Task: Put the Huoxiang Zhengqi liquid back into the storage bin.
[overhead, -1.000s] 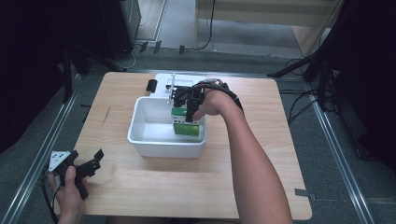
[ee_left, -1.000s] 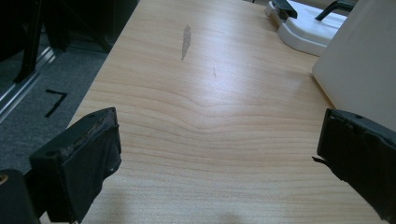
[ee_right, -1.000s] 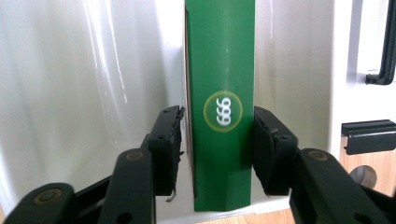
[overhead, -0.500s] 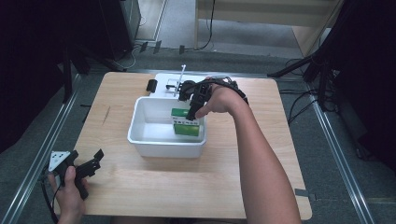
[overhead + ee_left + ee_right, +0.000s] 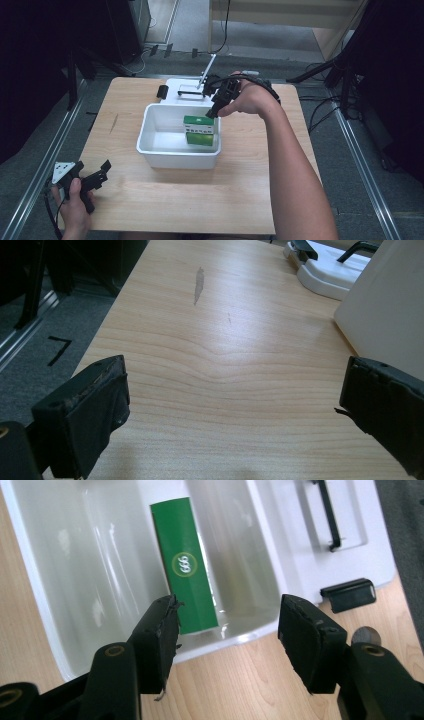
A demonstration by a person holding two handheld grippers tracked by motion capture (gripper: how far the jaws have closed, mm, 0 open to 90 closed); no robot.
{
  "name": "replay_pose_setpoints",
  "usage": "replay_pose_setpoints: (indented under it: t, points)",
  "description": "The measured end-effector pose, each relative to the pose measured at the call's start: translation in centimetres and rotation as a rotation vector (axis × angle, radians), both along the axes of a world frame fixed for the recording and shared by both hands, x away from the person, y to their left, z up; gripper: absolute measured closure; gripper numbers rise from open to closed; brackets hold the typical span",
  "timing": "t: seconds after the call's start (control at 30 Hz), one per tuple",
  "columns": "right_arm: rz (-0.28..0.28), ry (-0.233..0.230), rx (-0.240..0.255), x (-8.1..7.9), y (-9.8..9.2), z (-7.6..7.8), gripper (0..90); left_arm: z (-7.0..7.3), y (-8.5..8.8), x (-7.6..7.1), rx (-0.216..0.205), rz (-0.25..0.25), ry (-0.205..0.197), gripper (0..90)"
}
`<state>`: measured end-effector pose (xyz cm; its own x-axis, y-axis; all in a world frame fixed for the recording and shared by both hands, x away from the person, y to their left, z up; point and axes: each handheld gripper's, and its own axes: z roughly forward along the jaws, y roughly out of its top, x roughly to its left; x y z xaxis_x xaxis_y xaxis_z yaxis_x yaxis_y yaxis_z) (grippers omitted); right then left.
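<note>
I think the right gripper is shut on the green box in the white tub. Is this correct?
Not quite. The right gripper is open above the tub's rim and holds nothing; the green box stands free inside the tub. The right gripper view shows it.

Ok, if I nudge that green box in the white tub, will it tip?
Probably: the green printed cardboard box stands upright against the white plastic tub wall. It looks stiff and light, and may slide on the glossy floor.
</note>
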<state>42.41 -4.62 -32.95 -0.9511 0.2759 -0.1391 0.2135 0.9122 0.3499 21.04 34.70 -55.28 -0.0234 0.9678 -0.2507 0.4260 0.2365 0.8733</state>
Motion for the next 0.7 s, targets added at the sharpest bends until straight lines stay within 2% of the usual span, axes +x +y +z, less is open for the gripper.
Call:
replay_pose_setpoints:
  t: [0.07, 0.13, 0.17, 0.2, 0.23, 0.3, 0.37, 0.5, 0.57, 0.6, 0.7]
  points:
    - [-0.01, 0.0, 0.006, 0.1, -0.3, 0.1, 41.6, 0.0, 0.0, 0.0, -0.002, 0.002, -0.001, 0.1]
    - [-0.044, -0.008, 0.019, 0.2, -0.9, 0.4, 40.3, 0.0, 0.0, 0.0, 0.0, 0.002, 0.001, 0.1]
    - [-0.085, -0.015, 0.048, 0.4, -1.6, 0.7, 39.7, 0.0, 0.0, 0.0, 0.005, -0.001, 0.002, 0.1]
    - [-0.085, -0.015, 0.048, 0.4, -1.6, 0.7, 39.7, 0.0, 0.0, 0.0, 0.005, -0.001, 0.002, 0.1]
    - [-0.107, -0.019, 0.071, 0.5, -1.9, 0.9, 39.4, 0.0, 0.0, 0.0, 0.006, -0.001, 0.002, 0.1]
    - [-0.156, -0.041, 0.137, 0.8, -3.2, 1.1, 39.5, 0.0, 0.0, 0.0, 0.009, 0.0, 0.002, 0.1]
    - [-0.173, -0.051, 0.152, 0.9, -3.6, 1.2, 39.4, 0.0, 0.0, 0.0, 0.01, 0.0, 0.0, 0.1]
    - [-0.231, -0.074, 0.198, 1.0, -5.7, 0.6, 37.6, 0.0, -0.2, 0.0, 0.014, -0.003, 0.0, 0.1]
    - [-0.241, -0.074, 0.211, 1.0, -6.1, 0.4, 37.1, 0.0, -0.2, 0.0, 0.013, -0.002, -0.001, 0.1]
    - [-0.264, -0.075, 0.233, 1.0, -6.9, -0.1, 36.2, 0.0, -0.2, 0.0, 0.012, -0.002, -0.001, 0.1]
    - [-0.285, -0.09, 0.245, 1.2, -7.7, -0.5, 35.7, 0.0, -0.1, 0.0, 0.012, -0.003, 0.0, 0.1]
